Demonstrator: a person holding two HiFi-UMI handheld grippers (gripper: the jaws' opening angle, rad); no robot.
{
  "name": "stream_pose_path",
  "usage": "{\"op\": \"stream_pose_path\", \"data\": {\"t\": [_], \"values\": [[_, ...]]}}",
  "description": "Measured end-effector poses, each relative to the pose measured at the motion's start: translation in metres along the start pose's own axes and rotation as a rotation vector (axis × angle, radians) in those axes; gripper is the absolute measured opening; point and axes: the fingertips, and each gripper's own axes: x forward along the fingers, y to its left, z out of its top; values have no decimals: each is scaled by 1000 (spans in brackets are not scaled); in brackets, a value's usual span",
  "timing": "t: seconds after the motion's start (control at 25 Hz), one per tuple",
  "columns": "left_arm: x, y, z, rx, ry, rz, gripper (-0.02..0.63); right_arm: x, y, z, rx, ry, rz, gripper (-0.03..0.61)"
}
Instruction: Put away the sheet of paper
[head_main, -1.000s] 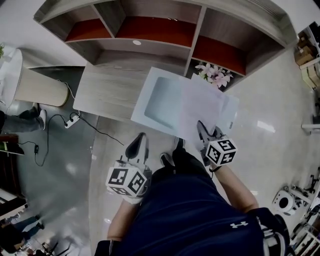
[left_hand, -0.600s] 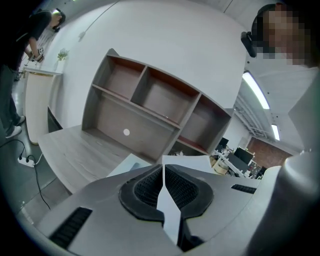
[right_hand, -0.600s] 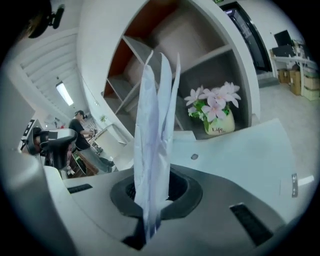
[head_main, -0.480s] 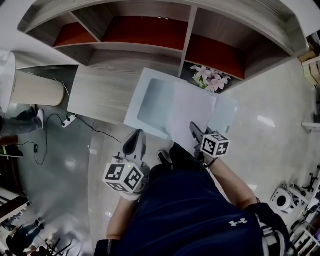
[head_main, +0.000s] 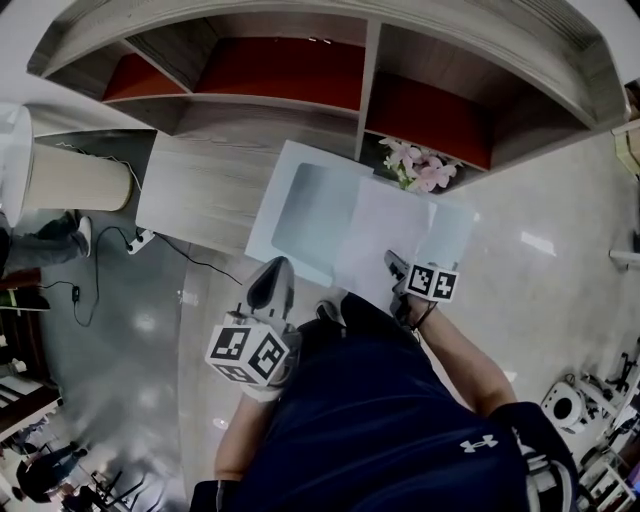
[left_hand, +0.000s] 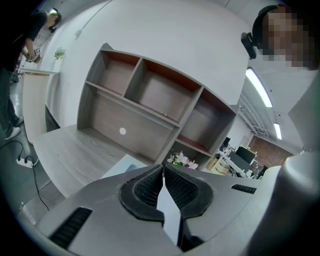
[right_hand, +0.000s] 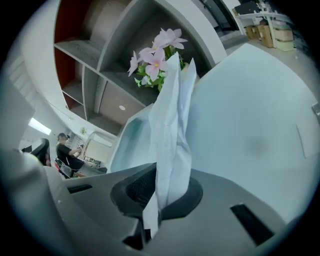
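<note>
A white sheet of paper (head_main: 385, 235) lies partly over a pale blue folder (head_main: 305, 205) that rests on the near edge of the wooden desk (head_main: 200, 180). My right gripper (head_main: 398, 268) is shut on the sheet's near edge. In the right gripper view the paper (right_hand: 172, 125) rises crumpled from between the pads (right_hand: 137, 187), with the folder (right_hand: 250, 125) behind it. My left gripper (head_main: 272, 280) hangs to the left, short of the desk and above the floor. It is shut with nothing in it, and its pads (left_hand: 147, 187) meet.
A shelf unit with red-backed compartments (head_main: 290, 65) stands behind the desk. Pink flowers (head_main: 415, 165) sit just beyond the folder's far right corner. A white cylindrical bin (head_main: 70, 180) and a power strip with cable (head_main: 140, 240) are on the floor at the left.
My right gripper has edged forward with the sheet toward the shelf. The left gripper has hardly moved and stays shut.
</note>
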Motion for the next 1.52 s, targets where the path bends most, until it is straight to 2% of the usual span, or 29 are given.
{"op": "stream_pose_path", "data": {"t": [0.32,0.76,1.52], "values": [[4,5,2,-24,-5,20,26,23,12,6,87,36,23,14],[8,20,7,-26,24,-16,26,50,13,2,143,37,-1,14],[-13,81,23,-56,23,-19,26,111,56,4,93,98,7,15]]}}
